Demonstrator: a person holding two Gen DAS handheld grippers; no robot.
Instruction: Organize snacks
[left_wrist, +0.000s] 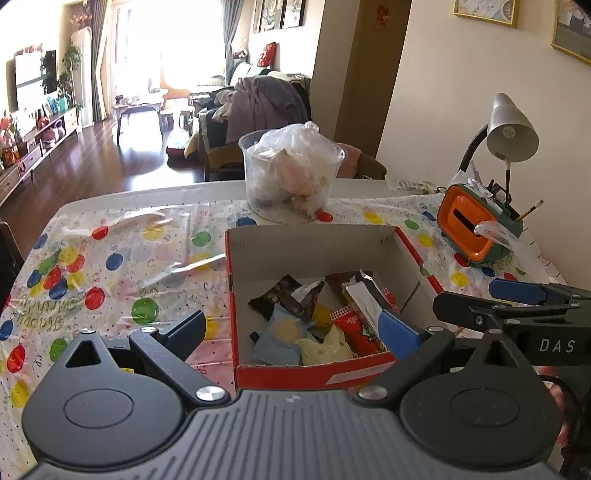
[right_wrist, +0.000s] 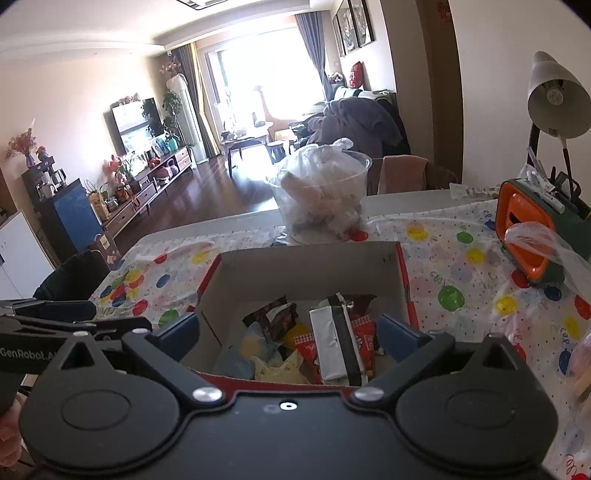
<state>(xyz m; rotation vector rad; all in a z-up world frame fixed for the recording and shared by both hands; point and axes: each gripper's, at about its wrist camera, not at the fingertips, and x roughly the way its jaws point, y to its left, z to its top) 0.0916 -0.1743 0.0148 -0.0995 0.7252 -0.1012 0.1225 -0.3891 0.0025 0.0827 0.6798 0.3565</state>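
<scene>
I see both grippers — left (left_wrist: 295, 328), right (right_wrist: 288, 332) — spread wide, empty, above the snacks (right_wrist: 314, 343) in the box (left_wrist: 314, 243).

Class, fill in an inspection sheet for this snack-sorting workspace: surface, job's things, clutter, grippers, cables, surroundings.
Surface: table under a plastic balloon-print cover, wrinkled.
Job's things: red cardboard box, open, holding mixed snack packets.
Clutter: clear tub with a plastic bag in it, behind the box; orange-and-green organiser with pens; desk lamp.
Grippers: left gripper open, at the box's near end; right gripper open, over the box.
Cables: nothing seen.
Surroundings: living room with television, sofa piled with clothes, framed pictures.
</scene>
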